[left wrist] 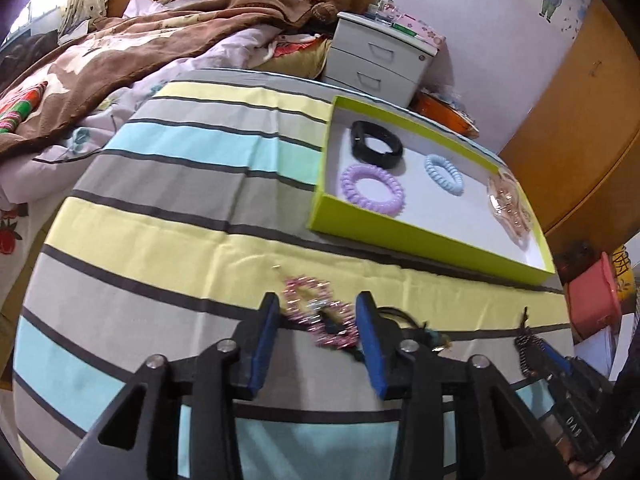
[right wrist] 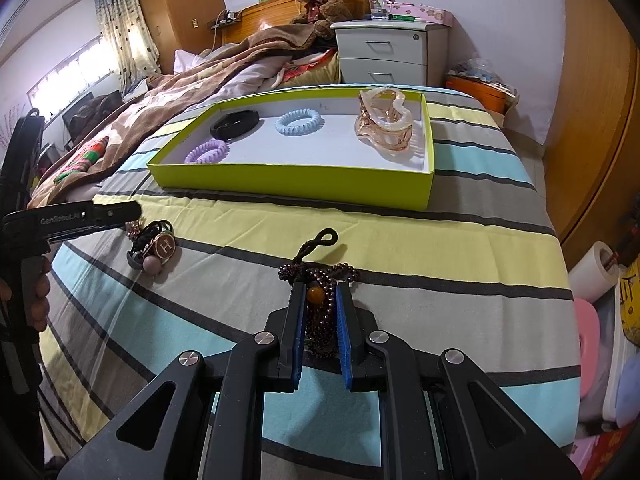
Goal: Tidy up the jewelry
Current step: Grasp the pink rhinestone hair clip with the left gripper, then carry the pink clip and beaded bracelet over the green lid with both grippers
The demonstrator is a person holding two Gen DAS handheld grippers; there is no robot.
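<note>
Right wrist view: the right gripper [right wrist: 318, 300] has its fingers pinched on the dark bead bracelet [right wrist: 320, 320] on the bed [right wrist: 440, 248], likely bound for the green tray [right wrist: 296, 180]. The left gripper [left wrist: 318, 312], fingers spread, straddles the pink bracelet [left wrist: 320, 316], seemingly ready to close.

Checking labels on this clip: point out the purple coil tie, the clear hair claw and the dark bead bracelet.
purple coil tie [left wrist: 372, 189], left wrist view, on the coil's near side.
hair claw [right wrist: 384, 128], right wrist view, on its body.
bead bracelet [right wrist: 320, 320], right wrist view, on strands between the fingers.
</note>
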